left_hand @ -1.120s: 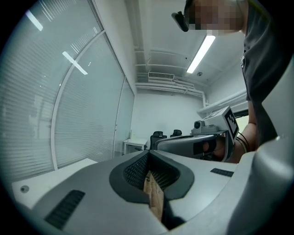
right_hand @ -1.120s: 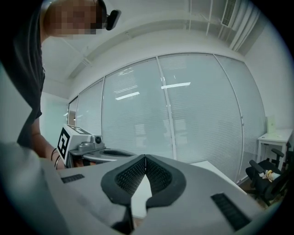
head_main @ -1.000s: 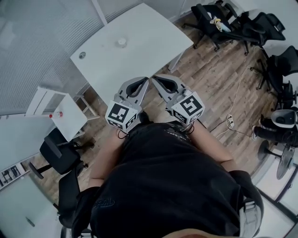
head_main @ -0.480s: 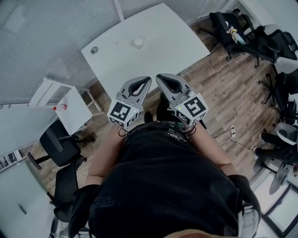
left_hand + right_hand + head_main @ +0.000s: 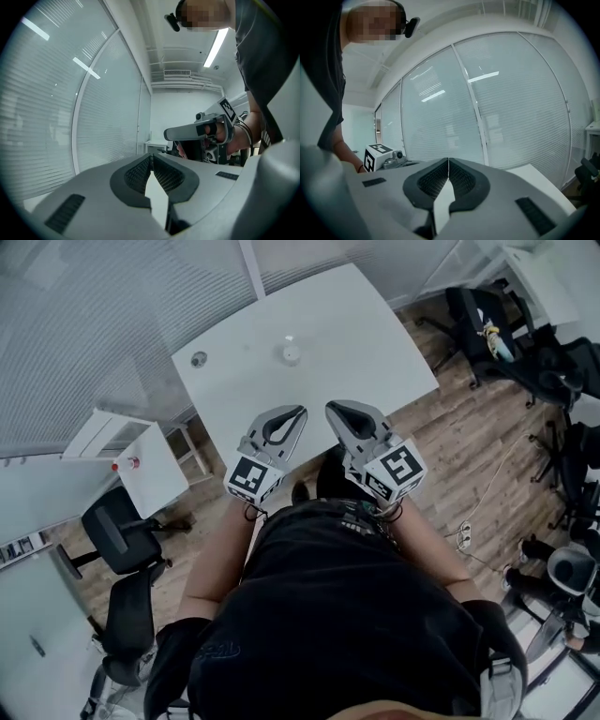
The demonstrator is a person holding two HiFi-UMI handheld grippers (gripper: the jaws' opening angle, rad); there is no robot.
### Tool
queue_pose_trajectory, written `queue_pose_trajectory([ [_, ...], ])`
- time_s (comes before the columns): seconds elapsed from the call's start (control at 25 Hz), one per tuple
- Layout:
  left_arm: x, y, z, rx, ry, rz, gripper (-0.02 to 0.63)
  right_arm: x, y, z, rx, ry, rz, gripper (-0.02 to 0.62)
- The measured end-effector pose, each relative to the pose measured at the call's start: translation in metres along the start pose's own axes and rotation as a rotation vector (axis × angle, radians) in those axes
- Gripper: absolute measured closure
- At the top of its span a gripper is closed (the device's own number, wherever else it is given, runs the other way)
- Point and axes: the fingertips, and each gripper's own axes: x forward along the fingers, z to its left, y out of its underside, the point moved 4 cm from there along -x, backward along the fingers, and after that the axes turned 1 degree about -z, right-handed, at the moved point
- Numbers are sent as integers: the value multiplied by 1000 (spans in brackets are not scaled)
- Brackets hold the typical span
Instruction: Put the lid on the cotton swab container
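A small pale cotton swab container stands on the white table, far ahead of both grippers. A small grey round disc lies near the table's left corner; I cannot tell whether it is the lid. My left gripper is held close to my body; its jaws are just beginning to open, still nearly together, with nothing between them. Beside it my right gripper is shut and empty. Both point toward the table.
A small white side table with a red-topped item stands at the left. Black office chairs sit at lower left and upper right. A glass wall with blinds runs behind the table. The floor is wood.
The table and container have slid lower and to the right in the head view, closer to the grippers. Both grippers stay together in front of my body, empty.
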Motion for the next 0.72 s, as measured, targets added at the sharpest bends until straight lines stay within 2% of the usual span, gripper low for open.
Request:
queue_pose_trajectory([
  [0.16,31,19,31,-30,-29,33,555,20,5,-42,21,-25,41,572],
  [0.4,62,39,68,-41,-65,52,478,43,2,-92,19,-98,73,572],
  [0.72,78,91,103,-42,-174,130,394,75,13,-138,45,-198,130,572],
])
